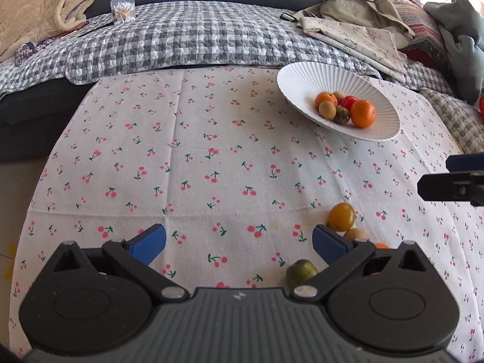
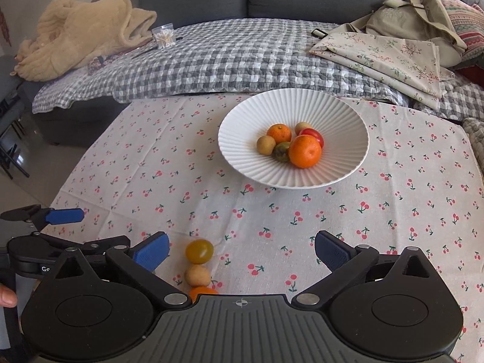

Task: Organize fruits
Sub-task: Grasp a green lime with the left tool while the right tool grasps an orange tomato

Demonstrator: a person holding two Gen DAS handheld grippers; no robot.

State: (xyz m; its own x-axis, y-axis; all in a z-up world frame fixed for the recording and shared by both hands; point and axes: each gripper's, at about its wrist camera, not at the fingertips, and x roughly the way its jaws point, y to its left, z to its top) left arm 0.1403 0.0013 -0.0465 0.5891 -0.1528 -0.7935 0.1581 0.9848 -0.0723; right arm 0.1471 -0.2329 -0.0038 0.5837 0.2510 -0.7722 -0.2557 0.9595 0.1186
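A white ribbed bowl [image 1: 302, 81] [image 2: 242, 127] sits on the cherry-print tablecloth [image 1: 196, 157] [image 2: 393, 196] and holds several small fruits, among them a large orange [image 1: 363, 113] [image 2: 304, 151]. Loose on the cloth lie a yellow tomato [image 1: 341, 217] [image 2: 199, 251], a tan round fruit [image 1: 354, 234] [image 2: 197, 276], an orange fruit [image 2: 202, 292] and a green fruit [image 1: 301, 273]. My left gripper [image 1: 239, 243] is open and empty, left of the loose fruits. My right gripper [image 2: 242, 251] is open and empty, with the loose fruits near its left finger.
A grey sofa with a checked quilt [image 1: 196, 39] [image 2: 227, 57] runs behind the table. On it lie a beige blanket [image 1: 33, 9] [image 2: 75, 33], a cotton swab box [image 1: 122, 9] [image 2: 164, 36] and folded floral cloth with a bag [image 1: 357, 30] [image 2: 393, 48].
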